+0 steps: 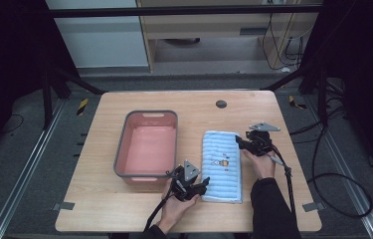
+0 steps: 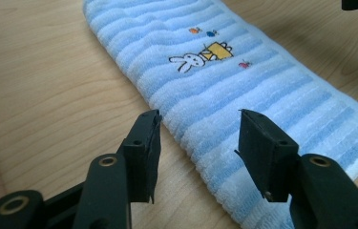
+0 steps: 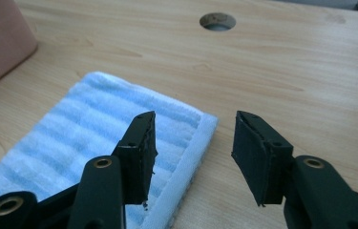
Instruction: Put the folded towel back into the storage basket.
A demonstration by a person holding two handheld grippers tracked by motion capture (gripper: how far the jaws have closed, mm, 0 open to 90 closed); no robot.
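Both hands enter the high view from the near edge: the left gripper [image 1: 200, 183] sits at the towel's [image 1: 222, 167] near-left corner, the right gripper [image 1: 242, 143] at its far-right corner; a pink bin [image 1: 147, 144] stands left of the towel on the table [image 1: 124, 209]. Left gripper view: jaws spread, straddling the towel's [image 2: 224, 95] long edge. Right gripper view: jaws parted over the corner of the towel [image 3: 100, 143]. Likely the grasp stage; next, each should lower and pinch its corner.

towel [image 2: 224, 90]: ribbed terry cloth | table [image 3: 310, 71]: matt wood grain | basin [image 1: 146, 147]: smooth plastic
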